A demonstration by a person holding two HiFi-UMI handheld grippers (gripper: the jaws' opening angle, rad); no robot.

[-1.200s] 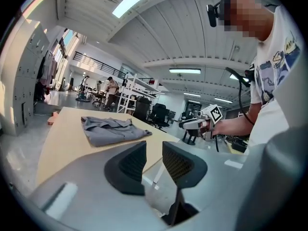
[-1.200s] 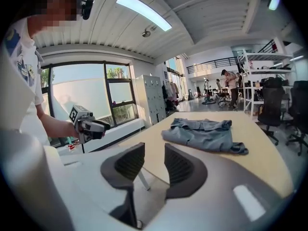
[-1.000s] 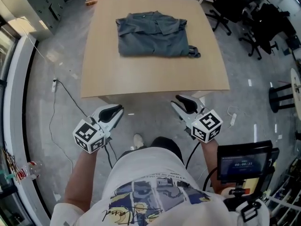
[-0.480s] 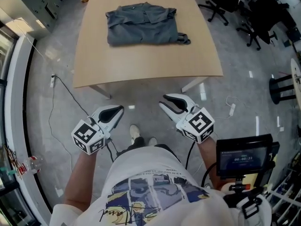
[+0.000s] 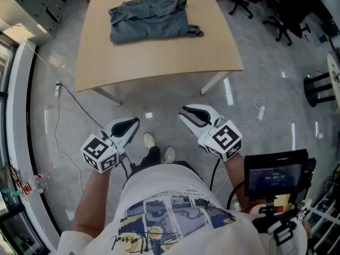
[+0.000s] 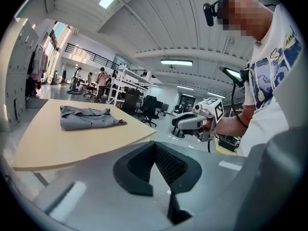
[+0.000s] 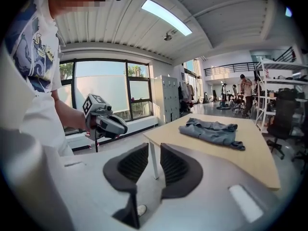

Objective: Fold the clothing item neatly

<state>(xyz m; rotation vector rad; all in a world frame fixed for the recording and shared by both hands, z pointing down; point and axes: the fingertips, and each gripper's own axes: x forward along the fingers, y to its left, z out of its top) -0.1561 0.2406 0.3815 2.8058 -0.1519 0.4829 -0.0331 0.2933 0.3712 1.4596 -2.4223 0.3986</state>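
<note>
A grey shirt (image 5: pixel 149 19) lies folded on the far half of the wooden table (image 5: pixel 159 62), with a cuff sticking out at its right. It also shows in the left gripper view as the shirt (image 6: pixel 89 117) and in the right gripper view as the shirt (image 7: pixel 211 130). My left gripper (image 5: pixel 132 122) hangs over the floor in front of the table, shut and empty. My right gripper (image 5: pixel 187 113) is held beside it, its jaws a little apart and closing with nothing between them. Both are well short of the table edge.
Office chairs (image 5: pixel 276 4) stand to the right of the table. A cable (image 5: pixel 79 110) runs over the grey floor at the left. The person's shoes (image 5: pixel 158 147) are between the grippers. A screen device (image 5: pixel 273 177) hangs at the person's right hip.
The person has stepped back from the table, so the table and shirt have slid up and left in the head view. The right gripper's jaws have narrowed.
</note>
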